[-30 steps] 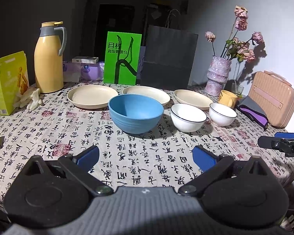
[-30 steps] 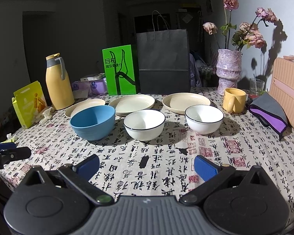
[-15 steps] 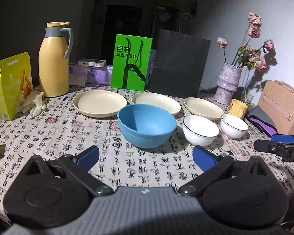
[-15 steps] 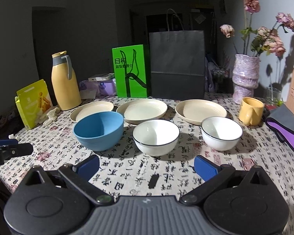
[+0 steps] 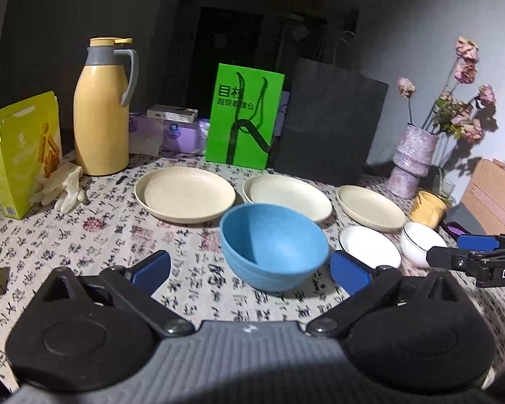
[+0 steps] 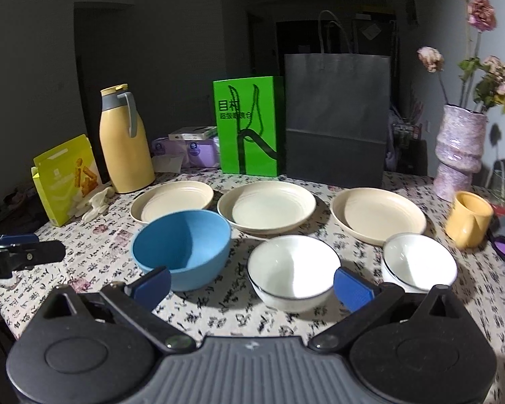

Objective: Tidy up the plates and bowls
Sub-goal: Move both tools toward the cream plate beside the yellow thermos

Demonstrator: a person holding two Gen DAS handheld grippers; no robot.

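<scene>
The blue bowl (image 5: 273,245) stands upright near the front edge of the desk (image 5: 84,235), first in a row with two white bowls: the nearer white bowl (image 6: 293,271) beside it and the far white bowl (image 6: 419,258) toward the right edge. Behind them lie three cream plates: left plate (image 6: 172,200), middle plate (image 6: 266,208) and right plate (image 6: 378,214), all apart from one another, none stacked yet.

The left gripper (image 5: 250,266) hangs just short of the blue bowl with its jaws wide apart and empty; the right gripper (image 6: 252,282) faces the nearer white bowl, jaws likewise apart, holding nothing.

The step in hand looks like a first pick. To do it well, bring one jaw inside the rim and one outside, close on the wall (not the whole bowl, which is wider than the opening), then lift straight up, clear of the neighbouring bowl.

A yellow mug (image 6: 468,219) sits near the right plate, so swing wide of it.
</scene>
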